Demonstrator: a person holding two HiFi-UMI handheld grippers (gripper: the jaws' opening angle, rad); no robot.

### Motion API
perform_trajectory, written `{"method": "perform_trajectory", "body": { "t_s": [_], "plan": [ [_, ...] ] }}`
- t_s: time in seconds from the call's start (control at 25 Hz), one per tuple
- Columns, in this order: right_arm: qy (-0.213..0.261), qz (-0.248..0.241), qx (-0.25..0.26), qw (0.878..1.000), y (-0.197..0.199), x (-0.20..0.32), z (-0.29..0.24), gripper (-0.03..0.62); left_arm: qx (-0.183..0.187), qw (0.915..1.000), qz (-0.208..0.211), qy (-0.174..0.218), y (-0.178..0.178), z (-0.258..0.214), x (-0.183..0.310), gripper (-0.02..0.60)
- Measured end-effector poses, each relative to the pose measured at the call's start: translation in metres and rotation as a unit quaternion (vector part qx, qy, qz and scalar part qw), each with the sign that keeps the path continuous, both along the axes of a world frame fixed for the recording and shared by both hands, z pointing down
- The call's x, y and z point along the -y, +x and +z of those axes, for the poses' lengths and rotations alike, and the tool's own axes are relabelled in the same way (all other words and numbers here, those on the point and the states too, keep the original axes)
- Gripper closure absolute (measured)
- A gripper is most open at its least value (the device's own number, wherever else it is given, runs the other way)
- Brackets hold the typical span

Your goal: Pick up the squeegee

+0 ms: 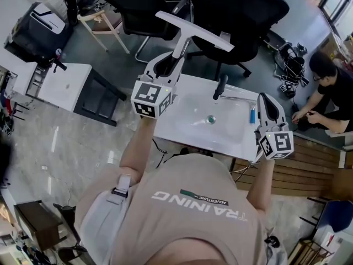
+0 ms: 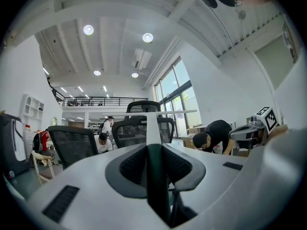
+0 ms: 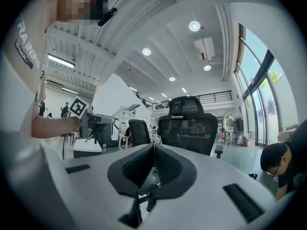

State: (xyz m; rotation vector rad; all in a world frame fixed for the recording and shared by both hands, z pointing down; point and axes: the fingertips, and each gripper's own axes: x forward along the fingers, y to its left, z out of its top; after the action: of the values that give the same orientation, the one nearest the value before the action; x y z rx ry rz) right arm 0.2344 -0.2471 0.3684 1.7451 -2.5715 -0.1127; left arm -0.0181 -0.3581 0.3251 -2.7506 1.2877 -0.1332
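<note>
The squeegee point(image 1: 193, 31) is white and T-shaped, with its blade on top and its handle pointing down. My left gripper point(image 1: 175, 59) is shut on that handle and holds it in the air above the left end of the white sink point(image 1: 182, 134). In the left gripper view the dark green handle of the squeegee point(image 2: 152, 128) runs straight up between the pads, and the gripper point(image 2: 154, 152) is clamped on it. My right gripper point(image 1: 263, 97) hovers over the sink's right edge. In its own view the right gripper point(image 3: 153, 145) has its jaws together with nothing between them.
A black faucet point(image 1: 220, 86), a drain point(image 1: 211, 118) and a small blue object point(image 1: 252, 115) are at the sink. Black office chairs point(image 1: 237, 15) stand behind it. A person point(image 1: 326, 87) crouches at the right by cables. A white table point(image 1: 66, 84) is at left and wooden decking point(image 1: 314, 167) at right.
</note>
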Motion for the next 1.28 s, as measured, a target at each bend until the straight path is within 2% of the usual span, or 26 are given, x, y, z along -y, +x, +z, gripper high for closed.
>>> {"method": "perform_trajectory", "body": {
  "t_s": [1.28],
  "plan": [
    [-0.007, -0.008, 0.001, 1.0, 0.0021, -0.0018, 0.0048, 0.563, -0.002, 1.0, -0.001, -0.004, 0.0006, 0.0044, -0.0034, 0.482]
  ]
}}
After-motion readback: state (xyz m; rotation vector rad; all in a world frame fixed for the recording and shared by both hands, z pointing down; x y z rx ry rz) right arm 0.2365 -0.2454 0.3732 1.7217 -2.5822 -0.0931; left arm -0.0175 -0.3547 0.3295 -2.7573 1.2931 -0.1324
